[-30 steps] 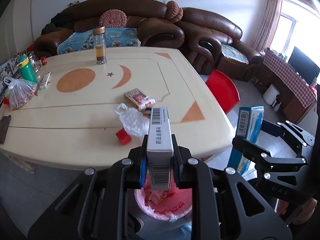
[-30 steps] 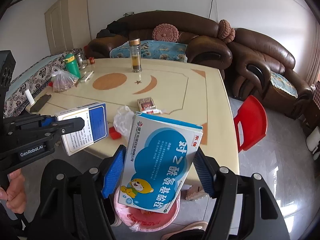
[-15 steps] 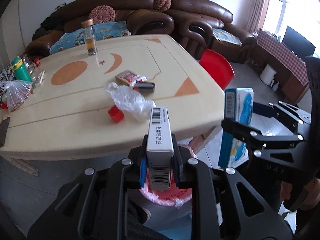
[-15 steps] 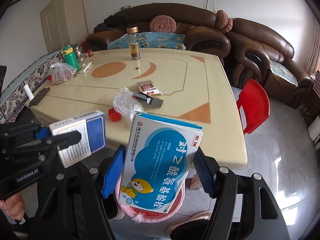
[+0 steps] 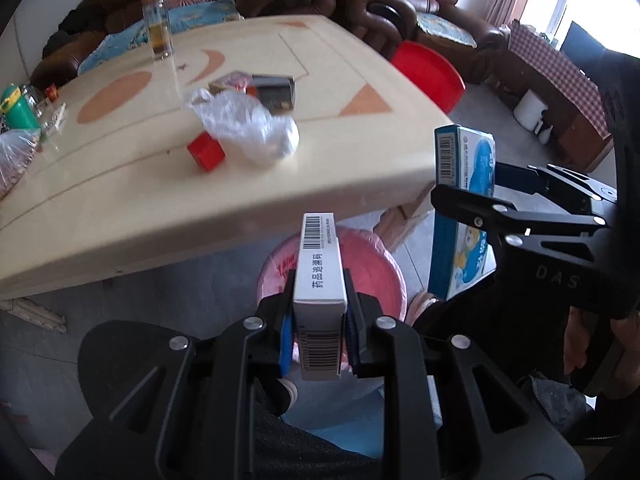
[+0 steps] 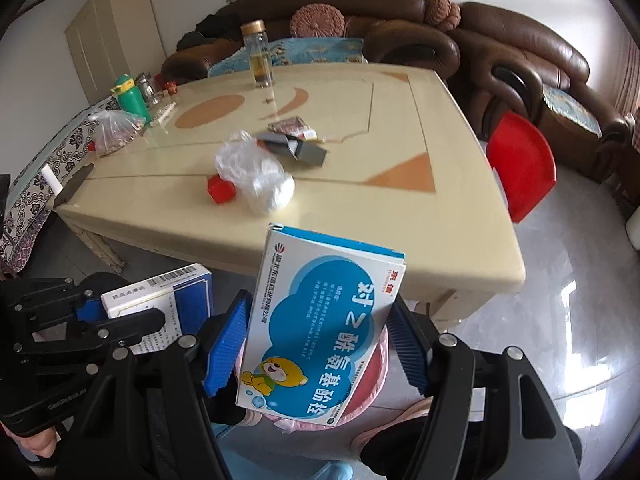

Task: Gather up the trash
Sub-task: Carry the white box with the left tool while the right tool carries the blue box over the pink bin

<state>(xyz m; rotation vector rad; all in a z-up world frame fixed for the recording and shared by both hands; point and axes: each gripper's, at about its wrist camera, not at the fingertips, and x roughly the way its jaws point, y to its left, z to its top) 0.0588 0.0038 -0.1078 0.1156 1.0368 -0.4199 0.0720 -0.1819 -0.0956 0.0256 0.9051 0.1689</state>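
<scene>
- Grippers both loaded, I'm holding them off the near edge of the surface [image 6: 400,216].
- My left gripper [image 5: 318,320] is clamped on a white-and-blue medicine box [image 5: 320,276], narrow side up, barcode facing the camera.
- My right gripper [image 6: 320,340] is pinched on a blue cartoon-bear medicine box [image 6: 320,328], held tilted.
- Pink-lined trash bin [image 5: 368,256] sits on the floor directly below both boxes.
- On the surface: crumpled clear plastic bag [image 6: 256,180], red cap [image 6: 220,190] touching it, grey box [image 6: 296,148], small red packet [image 6: 290,125] beyond.
</scene>
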